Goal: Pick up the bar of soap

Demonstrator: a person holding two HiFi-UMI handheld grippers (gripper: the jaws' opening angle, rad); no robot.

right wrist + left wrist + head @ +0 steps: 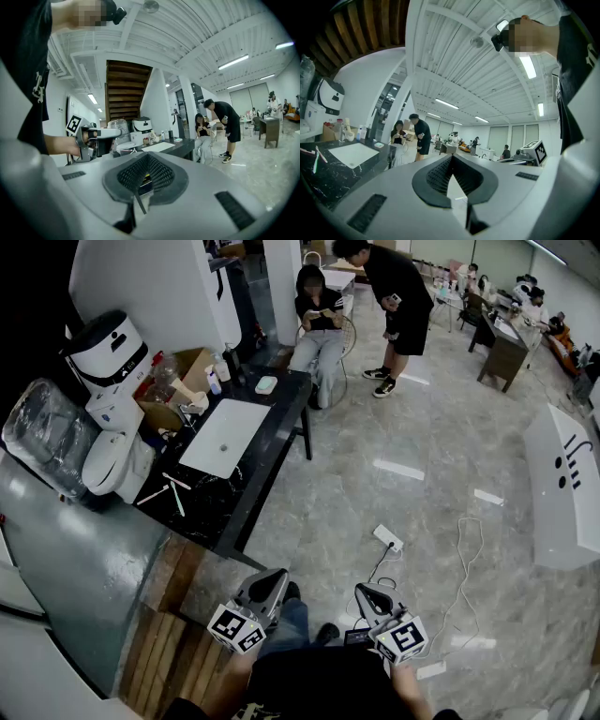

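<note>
The bar of soap [266, 384] is a pale green block lying on the far end of the black counter [281, 418], beyond the white sink [226, 436]. In the left gripper view the soap [379, 145] is a small pale spot far off at the left. Both grippers hang low in front of the person's body, well short of the counter. My left gripper [271, 581] points up and forward, its jaws [451, 159] shut with nothing between them. To its right, my right gripper [368, 593] is also shut and empty [147, 157].
Toothbrushes [174, 493] lie on the counter's near end, and bottles [214, 379] and a cardboard box [192, 367] stand at its far left. A white appliance [112, 409] stands left of the counter. A power strip [388, 538] with cable lies on the floor. Two people [323, 320] are beyond the counter.
</note>
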